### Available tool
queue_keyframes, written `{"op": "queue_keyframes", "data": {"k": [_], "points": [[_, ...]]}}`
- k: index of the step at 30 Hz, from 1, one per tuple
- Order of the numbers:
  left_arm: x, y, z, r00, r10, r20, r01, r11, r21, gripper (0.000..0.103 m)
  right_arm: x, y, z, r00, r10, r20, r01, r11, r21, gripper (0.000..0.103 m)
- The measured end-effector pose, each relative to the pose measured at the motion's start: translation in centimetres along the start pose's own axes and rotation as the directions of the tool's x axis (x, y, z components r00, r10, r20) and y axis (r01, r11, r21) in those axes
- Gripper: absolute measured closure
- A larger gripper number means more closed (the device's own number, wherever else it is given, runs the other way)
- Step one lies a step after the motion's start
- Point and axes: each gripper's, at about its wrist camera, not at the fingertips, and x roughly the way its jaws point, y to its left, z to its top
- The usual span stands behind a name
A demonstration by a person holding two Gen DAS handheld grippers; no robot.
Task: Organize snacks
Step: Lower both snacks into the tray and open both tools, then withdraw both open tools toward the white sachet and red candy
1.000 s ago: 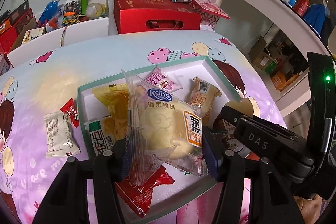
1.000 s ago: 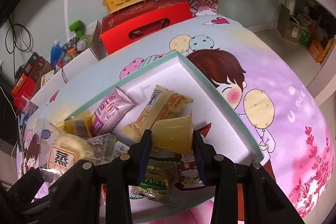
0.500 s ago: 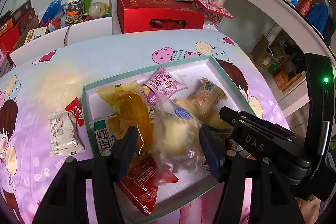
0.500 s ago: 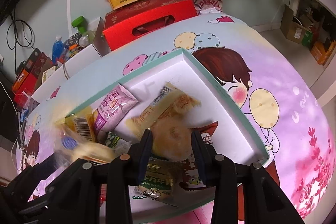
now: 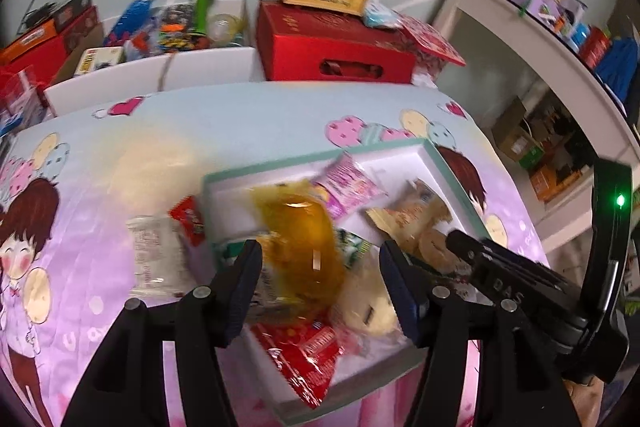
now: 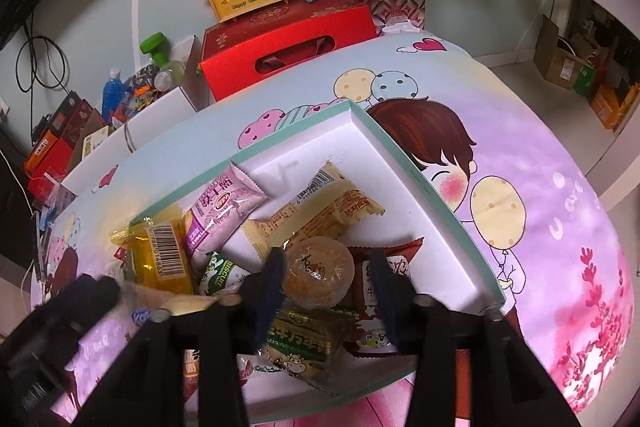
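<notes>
Left wrist view first: our left gripper (image 5: pixel 320 283) hangs over the teal-rimmed box (image 5: pixel 452 167) with its jaws parted, gripping nothing; a blurred yellow packet (image 5: pixel 298 239) lies in the box beneath them, touching neither pad. Right wrist view: our right gripper (image 6: pixel 328 283) has jaws opening around a round jelly cup (image 6: pixel 318 273), amber with a printed foil lid, lying in the box's near half on a green biscuit pack (image 6: pixel 300 341); the pads stand clear.

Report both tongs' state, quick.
Left tongs: open, holding nothing, still widening.
Right tongs: opening, jelly cup released between them.
</notes>
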Motion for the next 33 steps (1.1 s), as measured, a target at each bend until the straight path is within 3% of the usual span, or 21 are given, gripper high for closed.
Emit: {"op": "queue_keyframes", "data": {"k": [2, 5, 7, 13, 16, 20, 22, 33], "points": [[-0.4, 1.0, 0.2, 1.000, 0.016, 0.015, -0.015, 1.000, -0.024, 0.033, -0.1, 0.3, 0.0, 1.000, -0.008, 0.003, 0.008, 1.000, -0.009, 0.040], [-0.8, 2.7, 0.3, 0.998, 0.057, 0.031, -0.055, 0.996, -0.068, 0.031, -0.1, 0.8, -0.1, 1.000, -0.008, 0.003, 0.009, 1.000, -0.023, 0.037], [-0.8, 3.9, 0.3, 0.996, 0.078, 0.034, -0.074, 0.992, -0.101, 0.025, -0.2, 1.3, -0.1, 1.000, -0.007, 0.009, 0.008, 0.999, -0.035, 0.026], [-1.0, 7.4, 0.1, 0.988, 0.149, 0.038, -0.140, 0.975, -0.175, 0.022, -0.2, 2.9, -0.3, 1.000, 0.016, 0.020, -0.015, 0.997, -0.070, 0.010], [-1.0, 8.7, 0.0, 0.981, 0.192, 0.039, -0.181, 0.965, -0.192, 0.007, -0.2, 3.8, -0.4, 0.999, 0.032, 0.019, -0.030, 0.996, -0.089, 0.007], [-1.3, 10.4, -0.3, 0.971, 0.234, 0.049, -0.217, 0.949, -0.227, 0.007, -0.2, 5.0, -0.7, 0.999, 0.048, 0.022, -0.045, 0.993, -0.113, 0.007], [-1.4, 11.3, -0.5, 0.967, 0.250, 0.050, -0.231, 0.941, -0.248, 0.006, -0.2, 5.6, -0.8, 0.998, 0.055, 0.022, -0.052, 0.991, -0.123, 0.000], [-2.6, 16.5, -1.5, 0.949, 0.311, 0.056, -0.267, 0.884, -0.383, 0.003, -0.1, 9.6, -1.8, 0.997, 0.071, 0.017, -0.067, 0.979, -0.192, 0.000]]}}
